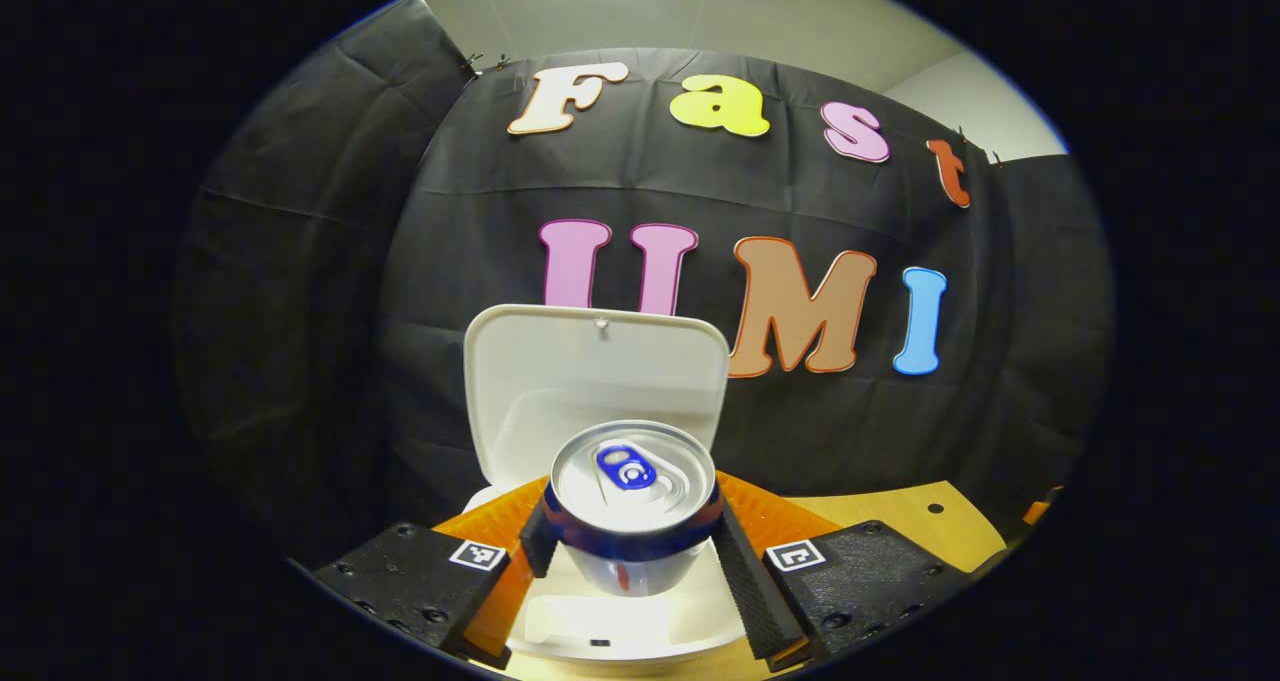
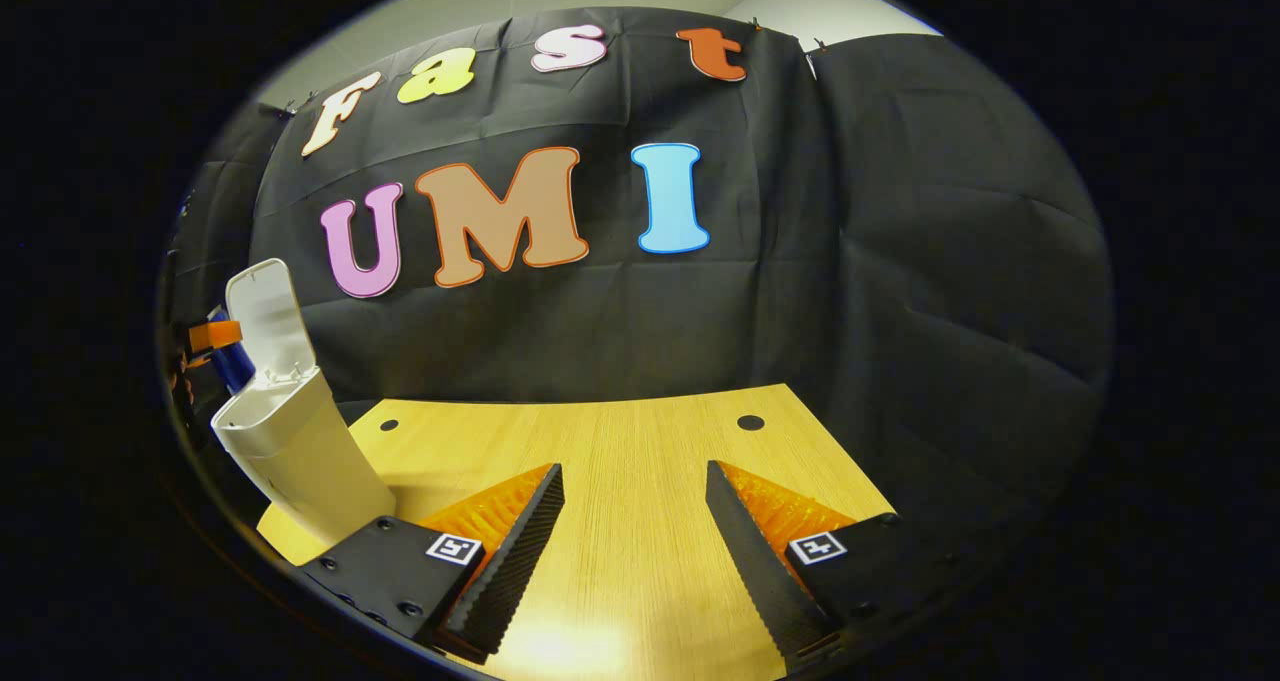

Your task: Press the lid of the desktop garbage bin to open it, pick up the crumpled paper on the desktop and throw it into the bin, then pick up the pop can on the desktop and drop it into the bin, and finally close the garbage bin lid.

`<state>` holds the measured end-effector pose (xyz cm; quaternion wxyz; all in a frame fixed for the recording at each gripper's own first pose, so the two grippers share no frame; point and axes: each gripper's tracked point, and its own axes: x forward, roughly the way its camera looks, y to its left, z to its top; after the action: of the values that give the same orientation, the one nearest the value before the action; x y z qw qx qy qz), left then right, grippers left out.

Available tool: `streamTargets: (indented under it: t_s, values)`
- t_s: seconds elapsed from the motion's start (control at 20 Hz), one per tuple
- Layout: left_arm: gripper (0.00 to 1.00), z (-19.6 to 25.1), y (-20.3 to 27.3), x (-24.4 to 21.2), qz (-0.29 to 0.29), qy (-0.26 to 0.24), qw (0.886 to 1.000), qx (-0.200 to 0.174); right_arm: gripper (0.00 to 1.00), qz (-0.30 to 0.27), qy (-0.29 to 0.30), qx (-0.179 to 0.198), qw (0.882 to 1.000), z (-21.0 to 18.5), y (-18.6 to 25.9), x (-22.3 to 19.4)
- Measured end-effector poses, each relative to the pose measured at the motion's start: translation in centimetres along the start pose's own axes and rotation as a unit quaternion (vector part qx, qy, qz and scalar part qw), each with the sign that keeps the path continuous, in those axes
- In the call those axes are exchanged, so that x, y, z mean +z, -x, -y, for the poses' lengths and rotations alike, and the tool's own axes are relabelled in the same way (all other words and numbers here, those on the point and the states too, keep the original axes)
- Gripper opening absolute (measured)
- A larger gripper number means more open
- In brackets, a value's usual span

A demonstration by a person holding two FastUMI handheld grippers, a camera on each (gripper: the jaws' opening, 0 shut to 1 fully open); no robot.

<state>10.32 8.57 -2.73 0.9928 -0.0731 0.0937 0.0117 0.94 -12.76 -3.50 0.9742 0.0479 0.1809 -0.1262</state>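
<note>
A: The left tool [image 1: 632,561] has both fingers pressed on the pop can [image 1: 633,506], one on each side of the body just under the rim. In the left gripper view the can hangs upright above the mouth of the garbage bin [image 1: 600,621], with the lid [image 1: 597,376] standing open behind it.

B: And the other one?

A: The right tool [image 2: 633,536] is spread wide and carries nothing. It hovers over bare worktop [image 2: 640,441], well apart from the bin [image 2: 300,456], which sits at the far left of the right gripper view with its lid [image 2: 268,313] tipped up. A bit of the can [image 2: 232,359] shows behind that lid.

B: So what could spoil the drop?

A: Mostly alignment. The can looks nearly as wide as the opening. If it is released off-centre, it may catch the rim and tip out onto the worktop.

B: The lid?

A: It stands just behind the can. A forward nudge could knock it so that it swings down early, or shift the light bin on the worktop.

B: Grip slipping?

A: Possible; smooth metal held only near the top could rotate. Whether the crumpled paper is already inside cannot be told.
</note>
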Motion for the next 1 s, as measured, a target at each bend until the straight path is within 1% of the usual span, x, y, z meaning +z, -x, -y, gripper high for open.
streamTargets:
  t_s: [0.05,0.1,0.25,0.3,0.35,0.55,0.65,0.7,0.75,0.8,1.0]
  values:
    - [0.88,-0.5,0.0,0.0,0.002,-0.001,1.0,0.006,0.95,0.001,0.001,0.0,1.0,0.0,0.0,0.1]
    - [0.91,-0.7,0.2,0.1,0.005,-0.001,1.0,0.007,0.95,0.0,0.002,0.0,1.0,-0.1,0.0,0.3]
    - [0.91,-0.7,0.3,1.0,0.018,-0.007,1.0,0.002,0.95,-0.004,0.001,-0.005,1.0,-1.2,-0.5,1.3]
    - [0.88,-0.8,0.3,1.5,0.024,-0.01,1.0,0.001,0.95,-0.005,-0.001,-0.007,1.0,-1.0,-0.3,1.0]
    - [0.91,-0.7,0.3,2.1,0.03,-0.013,0.999,-0.002,0.95,-0.006,-0.003,-0.009,1.0,-0.7,-0.2,0.9]
    - [0.91,-0.4,-0.3,5.2,0.052,-0.017,0.998,-0.014,0.95,-0.009,-0.016,-0.02,1.0,0.4,0.7,-0.1]
    - [0.93,-0.6,-1.1,7.8,0.074,-0.019,0.997,-0.015,0.95,-0.007,-0.025,-0.023,0.999,0.7,0.9,-0.2]
    - [0.92,-0.6,-1.6,9.3,0.085,-0.02,0.996,-0.015,0.99,-0.006,-0.028,-0.024,0.999,0.8,1.1,-0.3]
    - [0.93,-0.5,-2.2,10.6,0.095,-0.021,0.995,-0.02,0.99,-0.007,-0.028,-0.026,0.999,1.0,1.2,-0.6]
    - [0.92,-0.3,-2.9,11.9,0.1,-0.021,0.994,-0.023,0.96,-0.009,-0.028,-0.028,0.999,1.2,1.3,-0.7]
    - [0.93,-0.8,-6.4,14.7,0.105,-0.02,0.994,-0.018,0.95,-0.016,-0.035,-0.034,0.999,1.8,1.6,-1.2]
